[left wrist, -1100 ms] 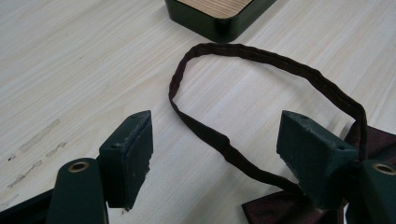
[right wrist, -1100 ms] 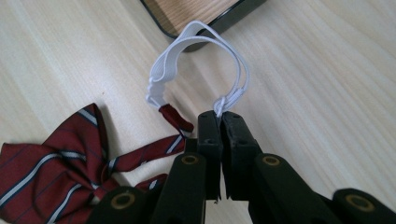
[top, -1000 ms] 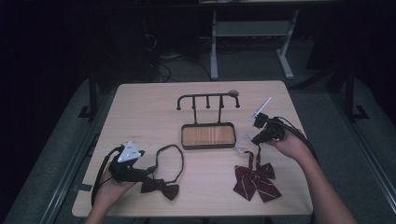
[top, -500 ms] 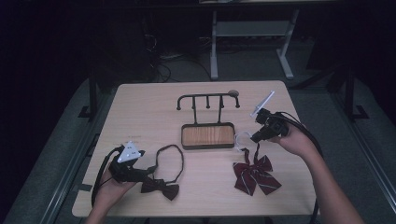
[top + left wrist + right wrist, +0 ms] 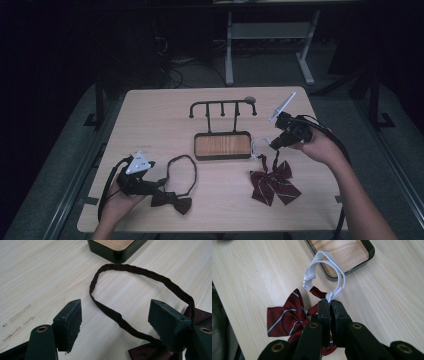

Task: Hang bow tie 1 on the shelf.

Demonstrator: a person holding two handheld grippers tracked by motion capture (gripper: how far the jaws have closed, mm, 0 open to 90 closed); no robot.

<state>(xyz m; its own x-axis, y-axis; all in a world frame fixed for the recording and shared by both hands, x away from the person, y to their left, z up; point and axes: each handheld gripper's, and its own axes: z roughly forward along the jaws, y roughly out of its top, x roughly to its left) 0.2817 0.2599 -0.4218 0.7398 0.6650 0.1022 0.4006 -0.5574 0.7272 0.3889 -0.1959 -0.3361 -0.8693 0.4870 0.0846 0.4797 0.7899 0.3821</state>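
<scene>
Dark room, pale wood table. Right gripper jaws clamped on white elastic loop of striped red bow tie, bow hanging just below jaws. Left gripper jaws wide apart, dark bow tie's strap lying between them, ungripped. Hook stand empty: both ties not yet hung.

Black hook rack on a wood-topped base, mid-table; metal desk frame beyond.

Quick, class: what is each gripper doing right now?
Left gripper: open, dark bow tie's strap between the jaws.
Right gripper: shut on the striped bow tie's white elastic loop.
</scene>
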